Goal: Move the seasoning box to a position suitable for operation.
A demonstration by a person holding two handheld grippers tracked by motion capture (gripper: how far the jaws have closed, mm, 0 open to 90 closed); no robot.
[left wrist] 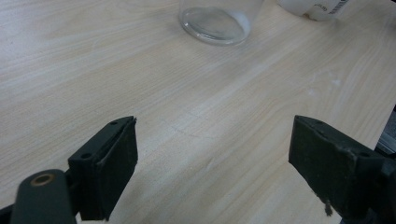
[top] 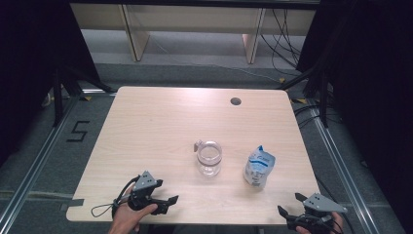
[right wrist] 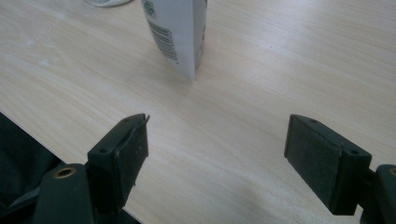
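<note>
A clear glass jar (top: 209, 158) with an open top stands near the middle of the wooden table (top: 160, 122). To its right a white and blue pouch (top: 258, 167) stands upright. My left gripper (top: 168, 201) rests at the table's front left, held by a hand, jaws open and empty. In the left gripper view the jar's base (left wrist: 214, 24) lies far ahead of the gripper (left wrist: 212, 163). My right gripper (top: 288, 204) hovers at the front right corner, open and empty. The right gripper view has the pouch (right wrist: 180, 32) ahead of the gripper (right wrist: 217, 154).
A round cable hole (top: 235, 101) sits near the table's far right edge. Black curtains flank both sides. Cables (top: 282, 29) trail on the floor behind the table. The front table edge (right wrist: 56, 149) runs close under my right gripper.
</note>
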